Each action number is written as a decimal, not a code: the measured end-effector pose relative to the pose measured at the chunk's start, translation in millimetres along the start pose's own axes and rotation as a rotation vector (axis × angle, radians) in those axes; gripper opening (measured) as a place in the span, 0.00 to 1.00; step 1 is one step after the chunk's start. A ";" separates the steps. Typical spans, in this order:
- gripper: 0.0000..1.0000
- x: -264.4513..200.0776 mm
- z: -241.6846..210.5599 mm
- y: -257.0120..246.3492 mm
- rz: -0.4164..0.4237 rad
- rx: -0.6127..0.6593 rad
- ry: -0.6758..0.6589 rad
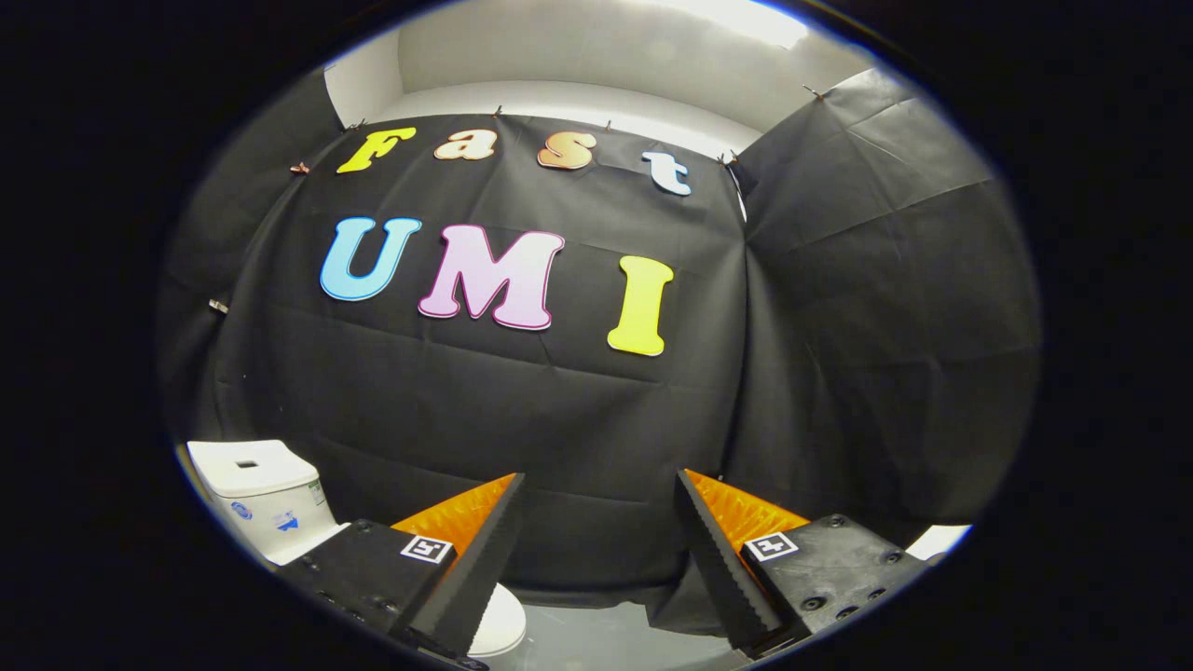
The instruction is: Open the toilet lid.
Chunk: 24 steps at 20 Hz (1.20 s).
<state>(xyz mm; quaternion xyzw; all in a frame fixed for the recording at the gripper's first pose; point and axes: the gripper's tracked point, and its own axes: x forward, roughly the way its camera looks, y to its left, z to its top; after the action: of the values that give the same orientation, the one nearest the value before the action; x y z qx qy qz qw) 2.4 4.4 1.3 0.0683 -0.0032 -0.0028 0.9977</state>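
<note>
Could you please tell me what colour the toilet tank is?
White. The toilet tank shows best in the gripper view, left of the open claw.

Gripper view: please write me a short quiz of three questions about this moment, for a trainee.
1. True or false: the gripper has its fingers closed on the toilet lid.
2. Multiple choice: where is the toilet tank relative to the fingers? A) between them B) beyond the left finger, off to its side C) beyond the right finger.
3. Fill in: the fingers stand ____ with only the black cloth wall in the gap between them.

Key: 1 false, the fingers are apart and hold nothing. 2 B. 3 open.
</note>
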 end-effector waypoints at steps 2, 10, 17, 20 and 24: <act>0.98 -1.9 -1.0 4.8 0.008 0.020 0.020; 0.97 -16.6 -25.5 19.6 0.047 0.092 0.058; 0.98 -19.0 -160.2 26.7 -0.049 0.570 0.315; 0.98 -28.0 -218.9 18.7 -0.112 0.709 0.417; 0.98 -32.9 -277.2 18.6 -0.139 0.736 0.491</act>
<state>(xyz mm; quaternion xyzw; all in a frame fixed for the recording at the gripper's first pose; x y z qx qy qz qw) -28.5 60.9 -270.9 0.4175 0.2373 -0.0522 0.8756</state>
